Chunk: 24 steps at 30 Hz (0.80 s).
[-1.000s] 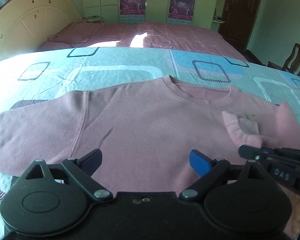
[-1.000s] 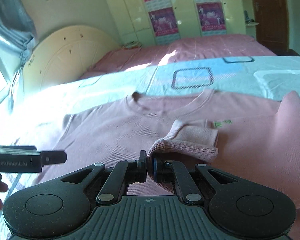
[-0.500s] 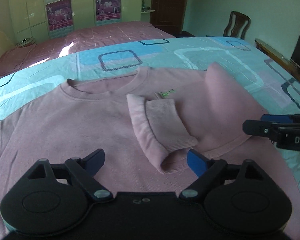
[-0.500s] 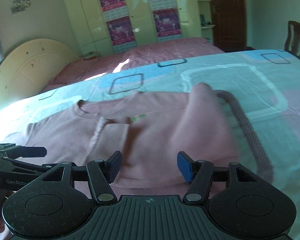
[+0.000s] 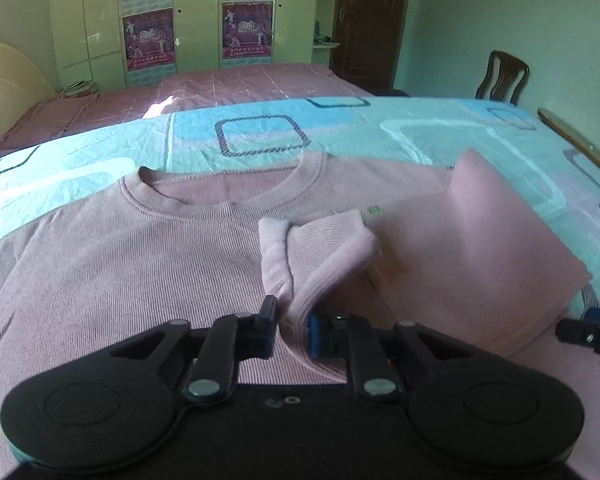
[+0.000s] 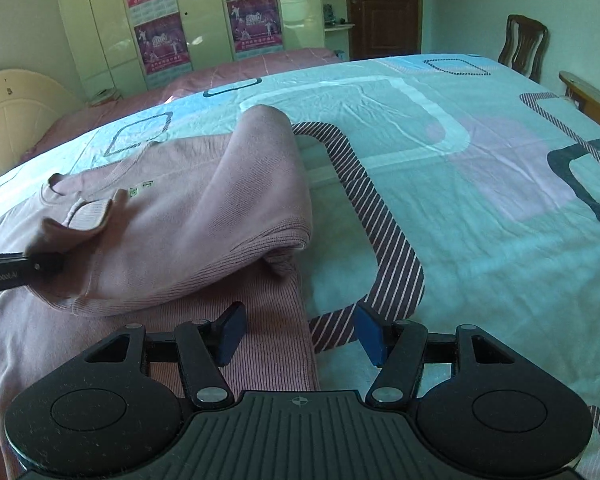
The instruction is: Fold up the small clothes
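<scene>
we are folding the pink sweater point(image 5: 148, 272) lying on the bed point(image 6: 480, 200): one sleeve point(image 5: 480, 256) is lying folded across, our left gripper point(image 5: 292, 332) fingers are pinching its cuff point(image 5: 320, 256), our right gripper point(image 6: 296, 332) fingers are hanging half open and empty over the hem, the other sleeve and body remaining.

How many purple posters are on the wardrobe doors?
2 full posters: one on the left door, one on the door to its right. Above each, the bottom edge of another poster peeks in, so more may be hidden above.
</scene>
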### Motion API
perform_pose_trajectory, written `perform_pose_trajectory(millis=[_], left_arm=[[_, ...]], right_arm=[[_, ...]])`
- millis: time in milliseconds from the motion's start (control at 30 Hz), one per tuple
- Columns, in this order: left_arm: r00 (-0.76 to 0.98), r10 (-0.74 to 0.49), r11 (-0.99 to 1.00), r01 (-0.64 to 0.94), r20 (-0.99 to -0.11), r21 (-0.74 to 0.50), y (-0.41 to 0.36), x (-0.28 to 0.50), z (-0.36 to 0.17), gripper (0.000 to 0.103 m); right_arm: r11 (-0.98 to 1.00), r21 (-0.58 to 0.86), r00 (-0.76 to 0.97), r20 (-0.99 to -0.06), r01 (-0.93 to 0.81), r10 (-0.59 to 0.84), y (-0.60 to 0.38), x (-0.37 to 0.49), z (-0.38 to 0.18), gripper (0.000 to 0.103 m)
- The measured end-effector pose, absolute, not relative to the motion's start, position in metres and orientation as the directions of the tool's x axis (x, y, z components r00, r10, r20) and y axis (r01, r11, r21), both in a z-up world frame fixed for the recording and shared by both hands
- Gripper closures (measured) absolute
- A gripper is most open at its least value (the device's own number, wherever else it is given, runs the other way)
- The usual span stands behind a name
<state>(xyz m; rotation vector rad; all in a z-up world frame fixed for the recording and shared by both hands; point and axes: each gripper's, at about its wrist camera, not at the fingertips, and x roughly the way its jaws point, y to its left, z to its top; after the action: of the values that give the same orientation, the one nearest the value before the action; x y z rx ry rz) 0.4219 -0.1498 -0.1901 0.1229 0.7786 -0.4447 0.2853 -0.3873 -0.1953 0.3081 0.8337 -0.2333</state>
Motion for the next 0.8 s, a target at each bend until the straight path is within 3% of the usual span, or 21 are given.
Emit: perform_pose_trajectory(millis=[167, 200, 233, 267, 300, 367, 400, 633, 700, 733, 800], left_arm=[[0.682, -0.405, 0.911, 0.361, -0.609, -0.201, -0.117, 0.431, -0.155, 0.092], [0.701, -0.409, 0.911, 0.350, -0.585, -0.219, -0.109, 0.431, -0.146, 0.092], [0.725, -0.405, 0.914, 0.335, -0.557, -0.228, -0.099, 0.431, -0.137, 0.092], [0.742, -0.396, 0.918, 0.323, -0.541, -0.230, -0.091, 0.431, -0.131, 0.092], [0.755, -0.384, 0.923, 0.308, -0.531, -0.229, -0.083, 0.432, -0.128, 0.092], [0.757, -0.360, 0.933, 0.281, -0.545, -0.225, -0.070, 0.434, -0.130, 0.092], [0.753, -0.341, 0.940, 0.261, -0.563, -0.220, -0.063, 0.433, -0.137, 0.092], [0.641, -0.285, 0.958, 0.190, -0.713, -0.213, -0.048, 0.427, -0.194, 0.090], [0.620, -0.302, 0.953, 0.167, -0.724, -0.254, -0.042, 0.428, -0.197, 0.085], [0.616, -0.307, 0.950, 0.159, -0.726, -0.267, -0.039, 0.429, -0.196, 0.077], [0.600, -0.332, 0.939, 0.142, -0.727, -0.312, -0.031, 0.434, -0.193, 0.051]], right_arm=[[0.924, 0.196, 0.672, -0.736, 0.329, -0.083, -0.387, 0.307, -0.198, 0.046], [0.926, 0.193, 0.673, -0.735, 0.325, -0.083, -0.387, 0.313, -0.200, 0.065], [0.926, 0.188, 0.667, -0.740, 0.327, -0.085, -0.387, 0.318, -0.202, 0.074], [0.925, 0.185, 0.667, -0.740, 0.332, -0.092, -0.387, 0.322, -0.203, 0.081], [0.926, 0.181, 0.668, -0.738, 0.332, -0.095, -0.387, 0.325, -0.204, 0.081], [0.929, 0.174, 0.672, -0.734, 0.325, -0.098, -0.387, 0.329, -0.204, 0.083], [0.926, 0.187, 0.679, -0.729, 0.327, -0.092, -0.389, 0.328, -0.203, 0.092], [0.908, 0.219, 0.667, -0.740, 0.357, -0.083, -0.392, 0.315, -0.205, 0.093], [0.915, 0.229, 0.656, -0.753, 0.332, -0.049, -0.394, 0.310, -0.201, 0.093], [0.920, 0.235, 0.652, -0.758, 0.315, -0.029, -0.395, 0.306, -0.198, 0.093], [0.922, 0.242, 0.651, -0.759, 0.304, -0.016, -0.398, 0.296, -0.190, 0.092]])
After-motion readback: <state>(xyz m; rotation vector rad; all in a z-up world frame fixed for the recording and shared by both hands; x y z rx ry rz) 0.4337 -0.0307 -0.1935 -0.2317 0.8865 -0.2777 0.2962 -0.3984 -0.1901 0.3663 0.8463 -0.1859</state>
